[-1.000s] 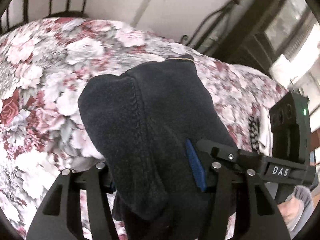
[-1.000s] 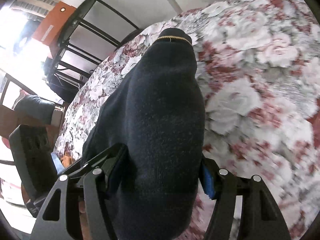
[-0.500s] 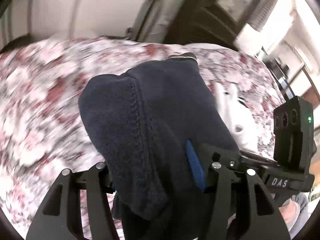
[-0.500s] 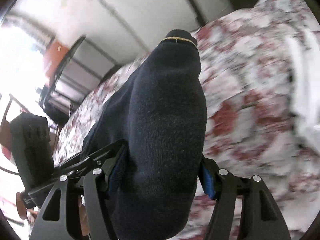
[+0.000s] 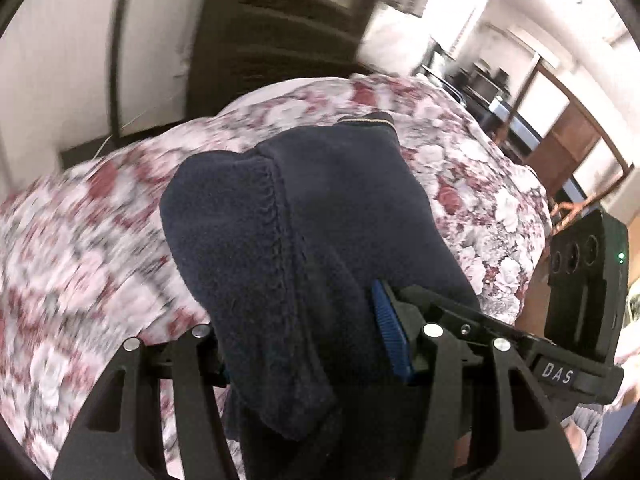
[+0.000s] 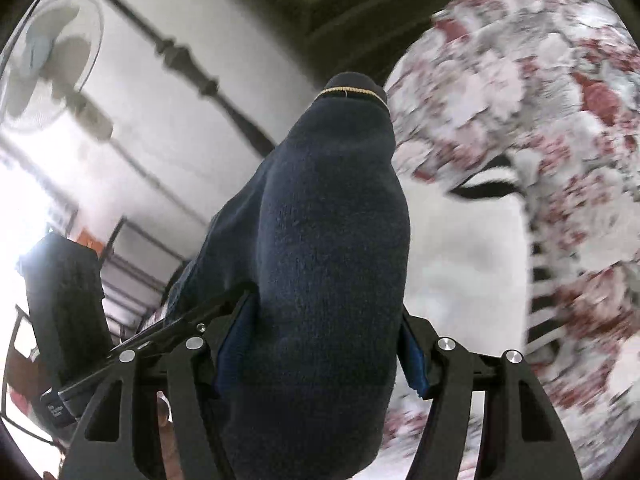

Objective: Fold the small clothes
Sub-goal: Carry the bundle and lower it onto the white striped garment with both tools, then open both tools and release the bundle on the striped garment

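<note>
Both grippers are on one dark navy sock, carried clear above the flowered bedspread. Left gripper and right gripper each stand part-open, pads pinching the thick fleece. It looks soft, light and floppy, so hold it near the edges.

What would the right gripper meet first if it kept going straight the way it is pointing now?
Beyond the dark navy garment clamped in the right gripper, probably the flowered bedspread, perhaps at the white cloth lying on it. The garment hides the direct line and the picture is blurred, so depth is unclear.
</note>
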### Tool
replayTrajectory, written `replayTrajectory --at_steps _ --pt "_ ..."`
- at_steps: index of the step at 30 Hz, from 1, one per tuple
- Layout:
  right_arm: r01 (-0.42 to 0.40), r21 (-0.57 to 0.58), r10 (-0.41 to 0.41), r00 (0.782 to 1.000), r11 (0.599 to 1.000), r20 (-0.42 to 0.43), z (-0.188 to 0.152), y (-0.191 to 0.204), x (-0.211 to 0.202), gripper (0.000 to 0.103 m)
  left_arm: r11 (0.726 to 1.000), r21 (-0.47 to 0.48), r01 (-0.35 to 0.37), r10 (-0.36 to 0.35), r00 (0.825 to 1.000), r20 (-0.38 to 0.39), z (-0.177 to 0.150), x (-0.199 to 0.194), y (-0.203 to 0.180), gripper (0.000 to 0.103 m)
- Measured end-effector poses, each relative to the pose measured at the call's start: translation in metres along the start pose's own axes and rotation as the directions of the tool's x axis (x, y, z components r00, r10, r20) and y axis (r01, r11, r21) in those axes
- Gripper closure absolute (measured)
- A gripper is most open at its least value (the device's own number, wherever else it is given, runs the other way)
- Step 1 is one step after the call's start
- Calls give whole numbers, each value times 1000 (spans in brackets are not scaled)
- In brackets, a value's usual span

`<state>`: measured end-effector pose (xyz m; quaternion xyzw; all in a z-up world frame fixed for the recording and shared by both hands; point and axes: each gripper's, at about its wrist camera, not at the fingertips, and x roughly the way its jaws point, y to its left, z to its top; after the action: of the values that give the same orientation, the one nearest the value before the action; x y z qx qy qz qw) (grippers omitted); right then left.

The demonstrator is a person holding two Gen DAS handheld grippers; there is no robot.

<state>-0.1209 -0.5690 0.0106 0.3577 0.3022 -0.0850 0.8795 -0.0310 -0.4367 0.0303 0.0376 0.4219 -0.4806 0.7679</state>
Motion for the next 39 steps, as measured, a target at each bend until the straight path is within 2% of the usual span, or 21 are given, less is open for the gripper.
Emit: replayTrajectory --at_steps 4,7,9,10,11,12,14,17,19,24,26,29,31,33,34,35,36,37,39 --pt "25 94 -26 1000 995 16 8 -47 4 37 999 49 3 -1 999 -33 11 42 -26 48" --pt "88 166 -84 996 982 -35 6 -80 23 37 1000 24 -8 11 993 -117 6 91 -28 48" --pt "111 237 -92 992 965 -90 -1 -110 41 33 999 -12 -38 35 983 -179 -4 121 -24 41" --pt "114 290 -83 990 950 -114 -7 -125 46 16 997 -64 -49 35 979 -200 -12 134 -15 25" --pt "101 345 -59 990 933 -132 -12 -139 53 3 993 -93 -77 57 976 -208 -17 140 -7 4" --pt "55 391 3 989 919 -146 -19 -151 63 3 989 -125 -84 55 975 -216 -22 147 -1 4" --pt "36 423 37 986 905 -163 -25 -158 74 3 983 -170 -73 31 971 -238 -29 156 10 4" --pt "81 354 -18 984 932 -178 -24 -149 81 3 986 -110 -122 94 969 -230 -33 156 7 4" --pt "90 355 -26 983 931 -180 -26 -146 81 3 985 -57 -160 145 966 -214 -33 153 1 4" --pt "145 331 -92 981 932 -169 -25 -130 67 3 980 -72 -183 164 963 -215 -28 135 -3 4" --pt "188 270 -164 981 945 -107 -20 -113 47 3 974 -58 -219 203 956 -212 -27 124 -7 4" --pt "226 210 -228 974 951 -17 -17 -94 20 3 955 -18 -297 288 939 -190 -29 102 -13 5" --pt "264 169 -274 961 950 38 -21 -83 0 3 951 -19 -308 301 938 -172 -32 86 -11 5" --pt "321 114 -328 943 940 52 -28 -70 -7 3 945 -34 -325 317 936 -153 -40 70 -6 5" --pt "381 72 -385 922 922 44 -31 -66 -6 3 939 -35 -342 334 931 -149 -42 65 -5 5" --pt "474 12 -474 880 880 25 -39 -63 0 3 932 -30 -360 352 924 -152 -45 63 -3 5" --pt "493 -15 -493 870 870 20 -44 -66 1 3 922 -16 -386 379 911 -162 -49 64 -2 5" --pt "496 -28 -496 868 868 9 -45 -71 3 3 904 10 -428 422 888 -182 -55 67 0 5" --pt "493 -22 -493 870 870 0 -46 -77 2 3 894 24 -447 442 875 -199 -63 68 2 5"
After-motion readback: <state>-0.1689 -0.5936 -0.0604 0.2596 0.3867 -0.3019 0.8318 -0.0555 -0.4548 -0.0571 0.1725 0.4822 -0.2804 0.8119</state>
